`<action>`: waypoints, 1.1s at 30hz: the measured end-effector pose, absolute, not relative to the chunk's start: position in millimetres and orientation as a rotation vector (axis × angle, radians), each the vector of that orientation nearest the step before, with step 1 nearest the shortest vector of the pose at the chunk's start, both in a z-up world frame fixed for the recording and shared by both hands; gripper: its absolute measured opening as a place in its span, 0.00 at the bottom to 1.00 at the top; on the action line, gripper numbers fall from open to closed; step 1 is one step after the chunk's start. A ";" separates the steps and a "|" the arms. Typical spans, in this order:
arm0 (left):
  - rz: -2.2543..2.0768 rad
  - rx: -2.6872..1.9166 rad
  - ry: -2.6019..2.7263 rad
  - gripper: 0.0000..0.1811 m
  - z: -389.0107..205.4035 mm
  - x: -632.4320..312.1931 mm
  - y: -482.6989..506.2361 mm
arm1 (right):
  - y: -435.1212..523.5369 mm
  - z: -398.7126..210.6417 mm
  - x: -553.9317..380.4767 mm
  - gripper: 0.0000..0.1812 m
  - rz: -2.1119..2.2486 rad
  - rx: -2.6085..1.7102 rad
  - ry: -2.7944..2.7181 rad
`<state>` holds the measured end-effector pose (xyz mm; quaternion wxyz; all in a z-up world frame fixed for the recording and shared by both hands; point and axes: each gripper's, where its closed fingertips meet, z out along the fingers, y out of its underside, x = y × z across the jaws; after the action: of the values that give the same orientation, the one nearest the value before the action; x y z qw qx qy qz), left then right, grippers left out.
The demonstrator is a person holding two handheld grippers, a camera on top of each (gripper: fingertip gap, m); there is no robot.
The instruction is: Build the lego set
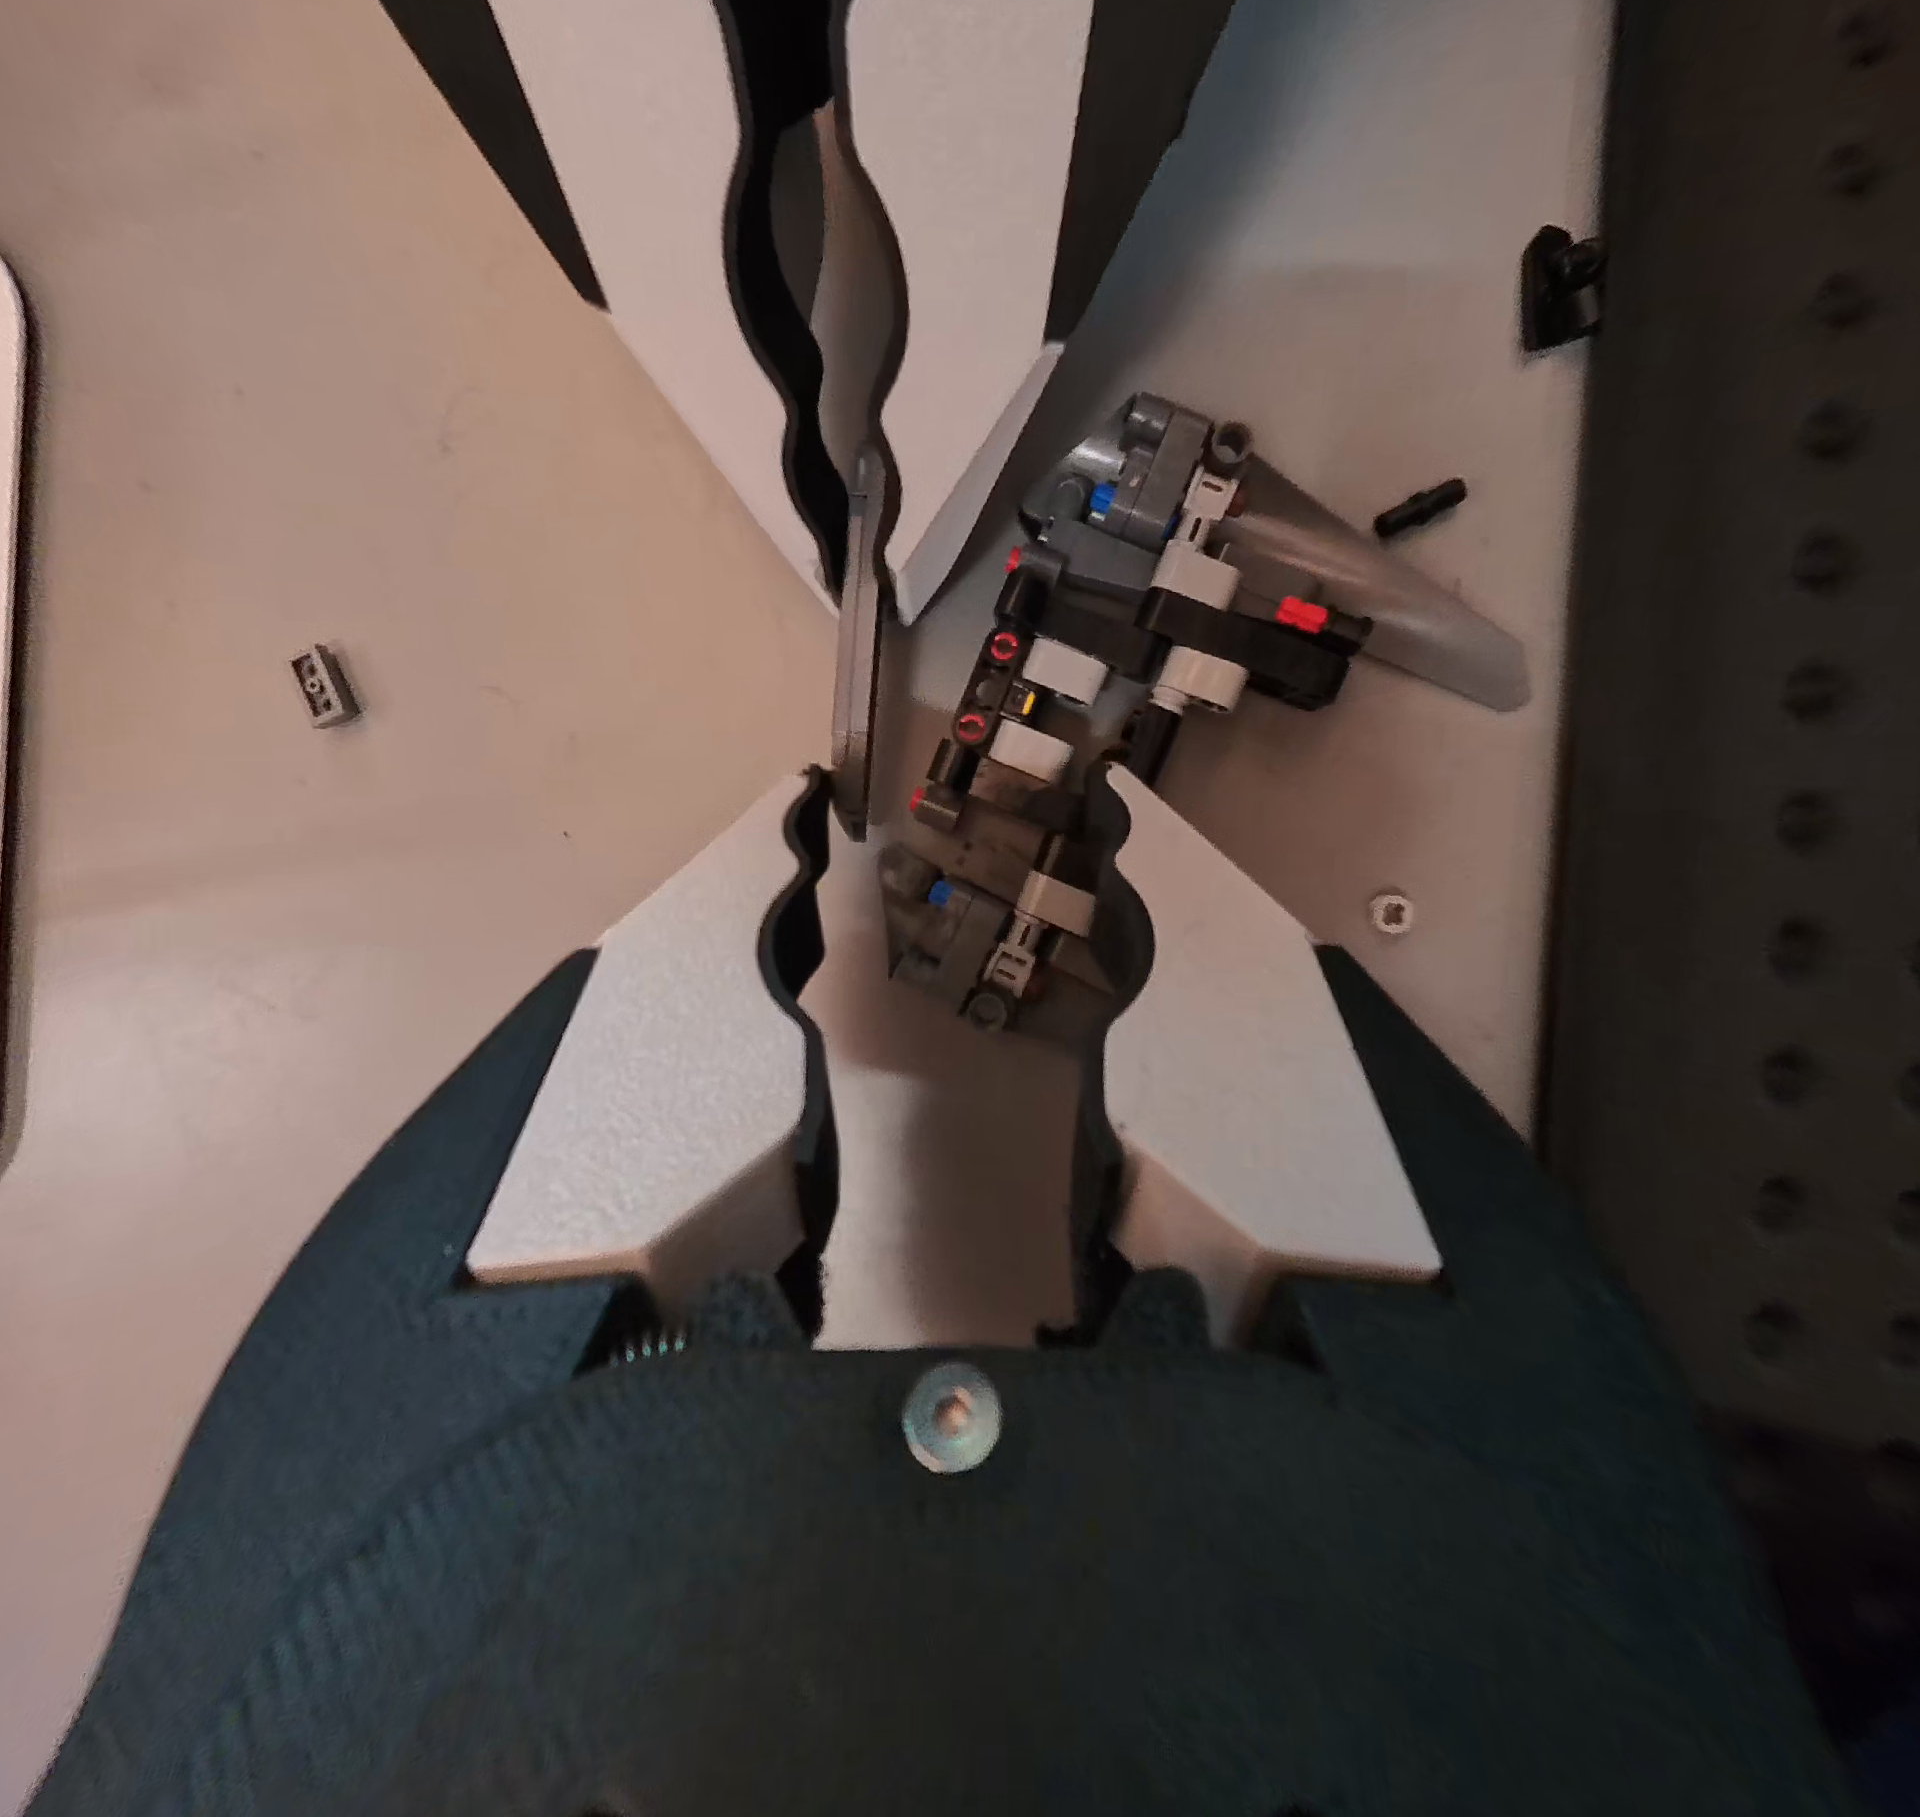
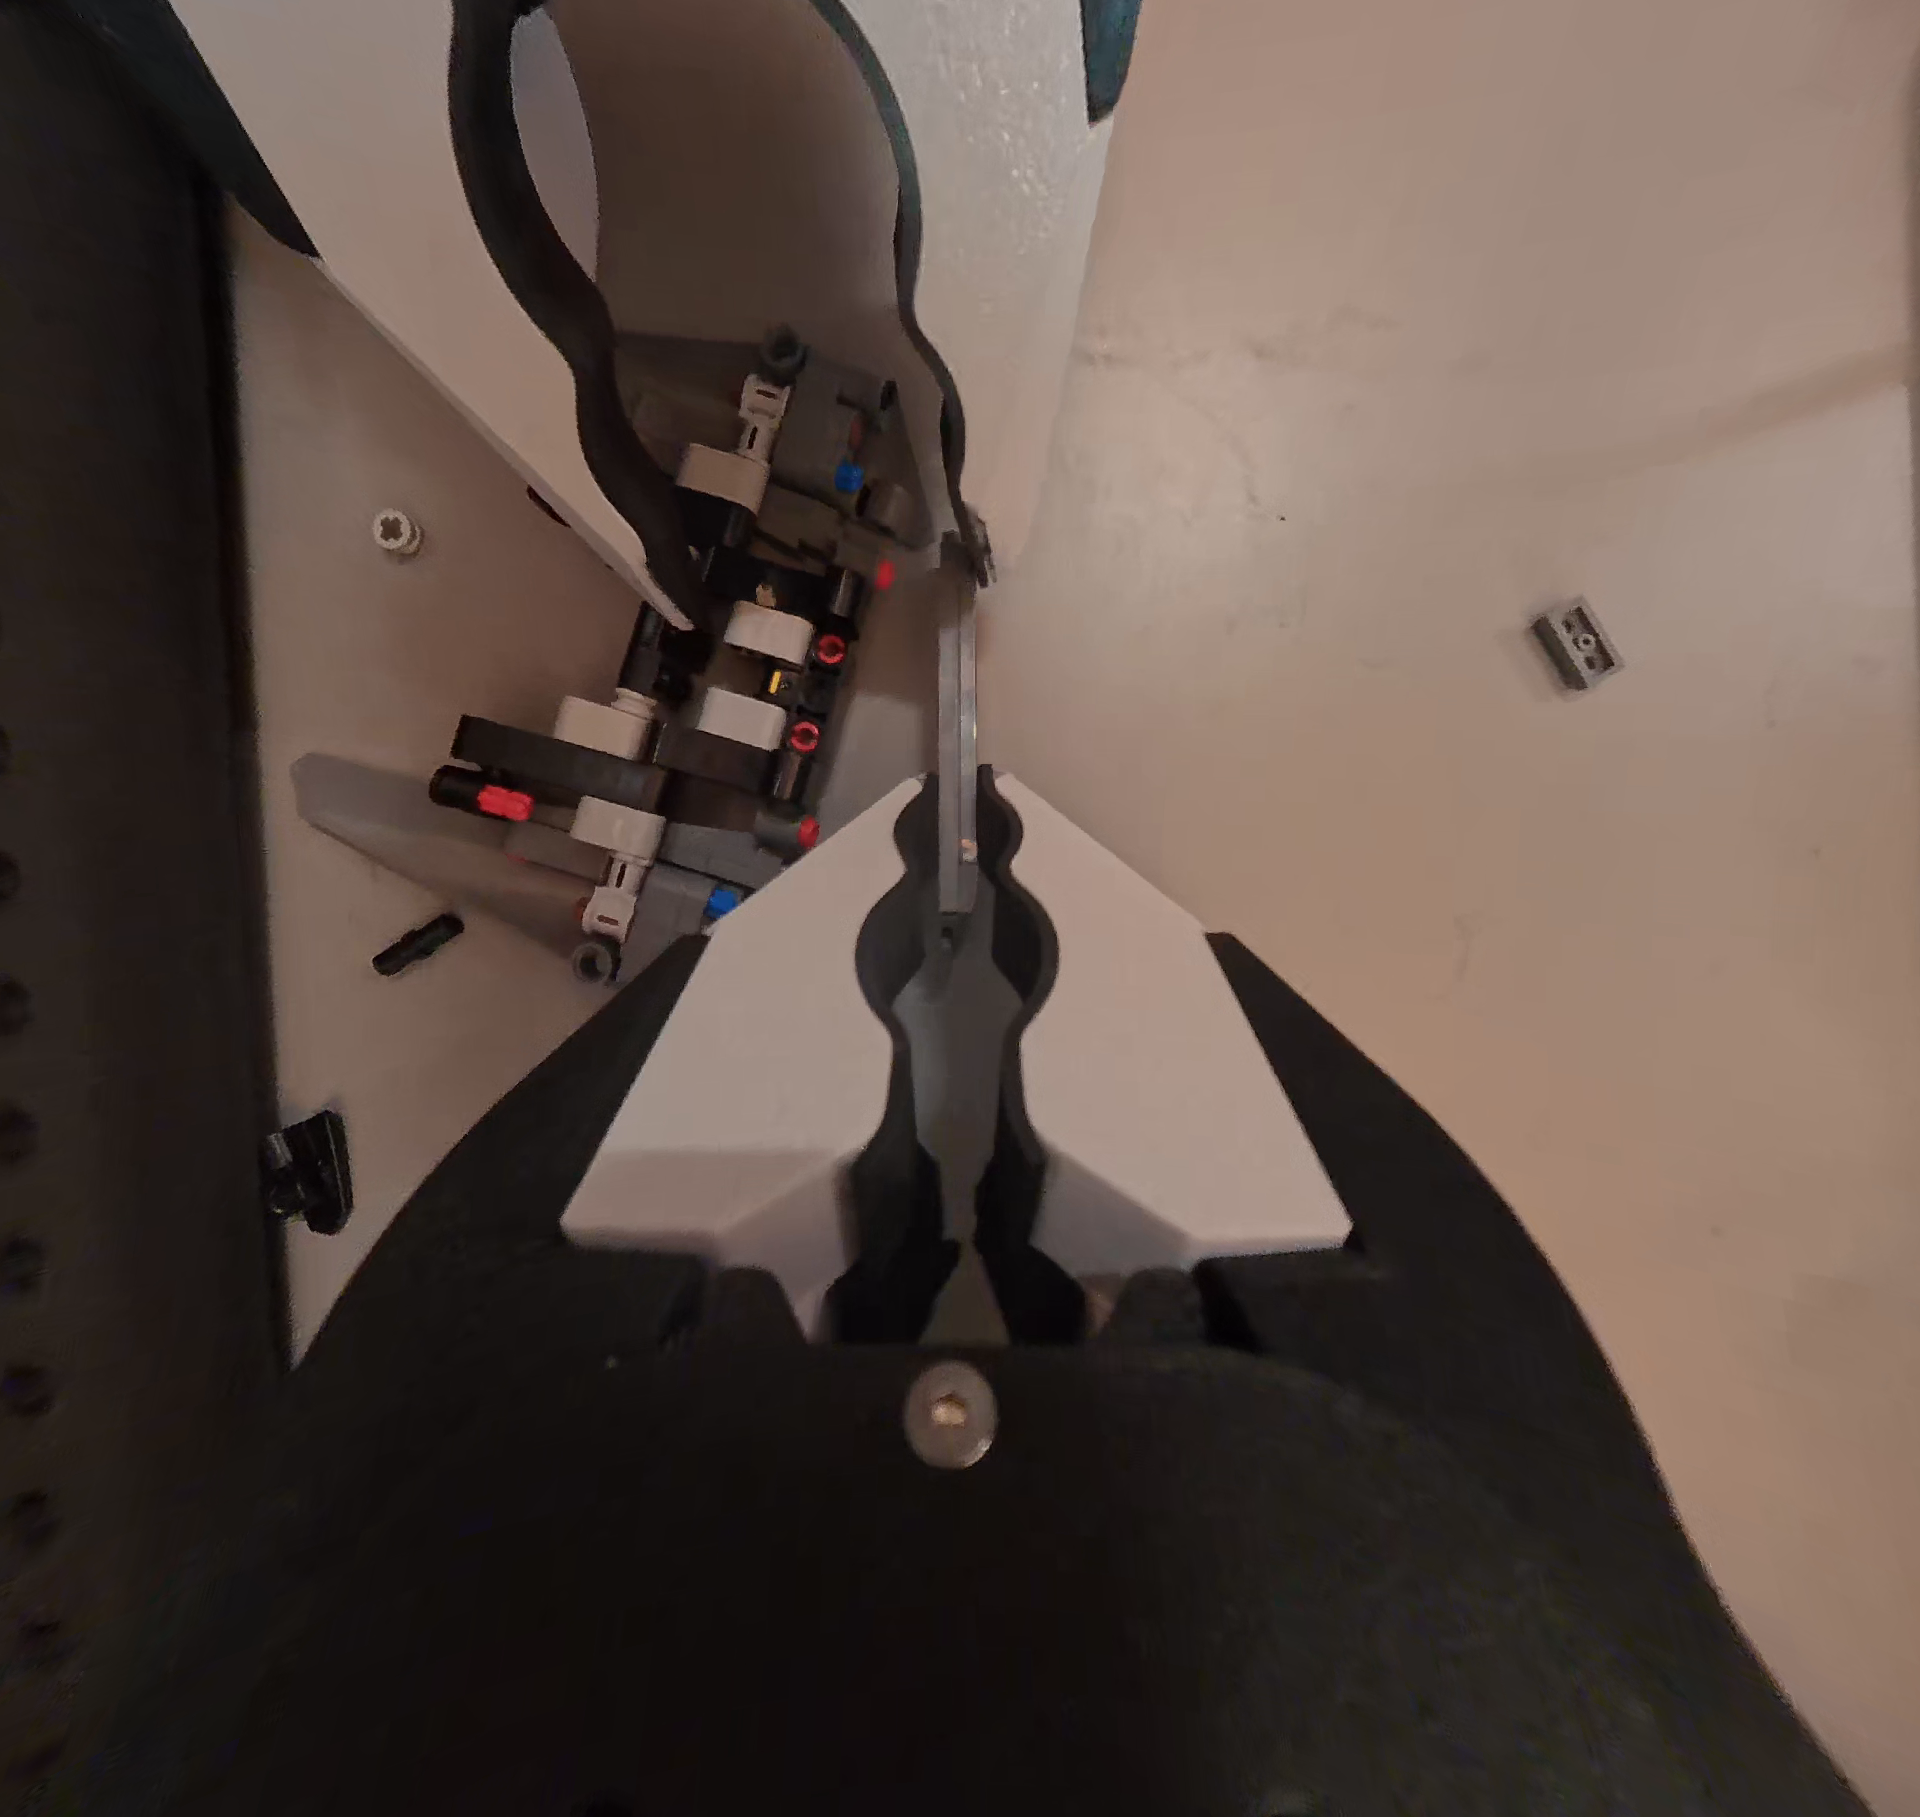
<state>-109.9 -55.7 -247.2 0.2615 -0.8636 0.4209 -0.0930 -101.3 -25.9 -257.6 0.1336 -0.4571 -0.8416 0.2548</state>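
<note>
a pale table (image 1: 312, 417) seen from above, with a half-built lego model (image 1: 1101, 687) as the landmark. far to the model's left in the left wrist view, a small grey brick (image 1: 327, 687) lies alone on the table. just left of the model, a thin grey plate (image 1: 857, 666) stands on edge, pinched at its far end by the right gripper (image 2: 961, 811), whose jaws are closed on it. the plate's near end touches the tip of one finger of the left gripper (image 1: 961, 780). the left gripper's jaws stand apart, straddling the near end of the model without clamping it. the model, of grey, black and white parts with red and blue pins, rests on the table with a grey wing piece (image 1: 1403, 614) jutting to its right. right of the model lie a black pin (image 1: 1418, 507), a small white round piece (image 1: 1392, 913) and, farther off, a black connector (image 1: 1558, 287) beside a dark studded board (image 1: 1766, 728).
</note>
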 end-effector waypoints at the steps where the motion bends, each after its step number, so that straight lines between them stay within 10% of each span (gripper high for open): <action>1: -0.253 -2.336 1.145 0.26 -247.2 -109.3 -56.6 | -27.0 -258.1 -101.5 0.02 0.731 -1.312 -2.447; 33: -0.292 -2.364 1.150 0.20 -253.3 -109.7 -61.3 | -42.0 -258.8 -106.9 0.02 0.701 -1.266 -2.517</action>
<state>-109.7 -61.3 -253.3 0.2460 -0.8663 0.4214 -0.1069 -106.9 -42.0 -258.8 0.1187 -0.4330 -0.8608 0.2397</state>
